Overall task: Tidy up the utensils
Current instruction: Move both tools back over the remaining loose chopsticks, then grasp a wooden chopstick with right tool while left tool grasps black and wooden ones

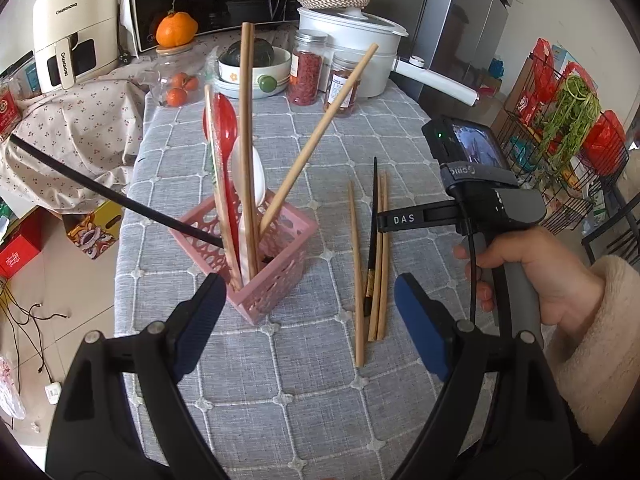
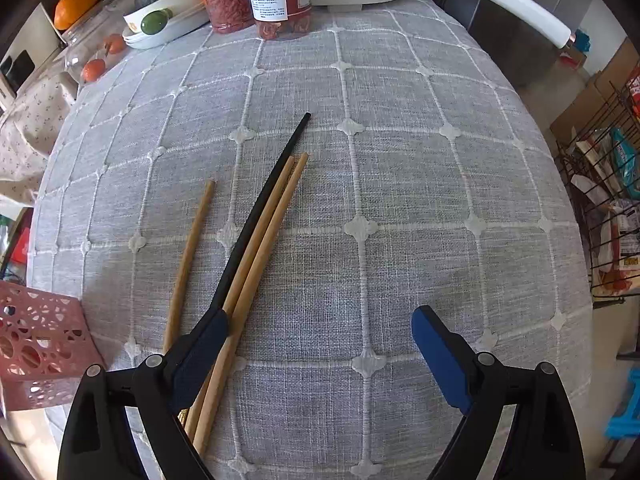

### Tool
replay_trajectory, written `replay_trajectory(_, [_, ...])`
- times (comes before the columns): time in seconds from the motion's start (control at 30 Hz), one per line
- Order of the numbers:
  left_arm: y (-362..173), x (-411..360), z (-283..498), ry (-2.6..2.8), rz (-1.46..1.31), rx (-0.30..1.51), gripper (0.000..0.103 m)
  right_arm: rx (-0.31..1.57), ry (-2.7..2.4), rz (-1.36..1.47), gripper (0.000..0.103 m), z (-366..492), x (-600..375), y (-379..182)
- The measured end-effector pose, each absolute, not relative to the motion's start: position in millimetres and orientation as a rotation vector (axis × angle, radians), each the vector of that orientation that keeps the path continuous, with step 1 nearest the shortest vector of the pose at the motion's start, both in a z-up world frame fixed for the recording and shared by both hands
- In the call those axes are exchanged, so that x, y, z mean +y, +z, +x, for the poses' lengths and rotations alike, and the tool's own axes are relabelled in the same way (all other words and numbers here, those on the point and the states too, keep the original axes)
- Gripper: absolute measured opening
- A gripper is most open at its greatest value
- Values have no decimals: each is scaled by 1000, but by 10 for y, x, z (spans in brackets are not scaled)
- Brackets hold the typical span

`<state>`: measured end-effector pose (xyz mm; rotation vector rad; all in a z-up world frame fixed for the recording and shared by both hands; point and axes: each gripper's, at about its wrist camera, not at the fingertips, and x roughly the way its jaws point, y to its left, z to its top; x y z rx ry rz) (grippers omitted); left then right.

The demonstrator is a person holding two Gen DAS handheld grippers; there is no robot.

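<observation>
A pink perforated holder [image 1: 276,268] stands on the grey tablecloth, also at the left edge of the right wrist view [image 2: 36,332]. It holds a red spoon [image 1: 222,128], a white spoon [image 1: 250,172], wooden chopsticks [image 1: 246,120] and a black chopstick [image 1: 100,192]. My left gripper [image 1: 308,312] is open and empty, just in front of the holder. Three wooden chopsticks [image 2: 264,232] and one black chopstick [image 2: 272,184] lie on the cloth right of the holder. My right gripper [image 2: 320,344] is open, low over them, its left finger [image 2: 200,356] above their near ends.
Two jars [image 1: 310,66], a white pot [image 1: 360,36], a bowl [image 1: 256,68] and small oranges [image 1: 180,88] stand at the table's far end. An air fryer [image 1: 72,28] and microwave stand behind. A wire rack [image 1: 560,128] stands right of the table.
</observation>
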<state>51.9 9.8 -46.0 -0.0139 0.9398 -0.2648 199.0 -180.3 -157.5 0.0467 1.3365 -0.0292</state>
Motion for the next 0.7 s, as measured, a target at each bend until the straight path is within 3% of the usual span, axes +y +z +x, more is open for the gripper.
replay_trajectory(0.27, [-449, -141, 511, -292, 27, 936, 86, 1337, -22, -2, 81, 1870, -1910, -1629])
replay_trajectory(0.37, [-475, -249, 518, -299, 38, 946, 86, 1333, -25, 1, 51, 1824, -2004, -1577])
replay_trajectory(0.4, [-481, -301, 515, -303, 48, 947, 86, 1335, -19, 6, 34, 1809, -2050, -1558])
replay_trajectory(0.43, [-492, -354, 511, -308, 60, 948, 86, 1338, -12, 14, 24, 1792, -2110, -1547])
replay_trajectory(0.53, [-540, -533, 526, -330, 96, 959, 86, 1361, 24, 81, 9, 1782, -2310, -1505])
replay_trajectory(0.6, [-580, -643, 572, -344, 102, 974, 83, 1366, 35, 113, 7, 1743, -2477, -1493])
replay_trajectory(0.7, [-652, -799, 707, -371, 97, 1014, 69, 1366, 43, 159, 6, 1690, -2737, -1454])
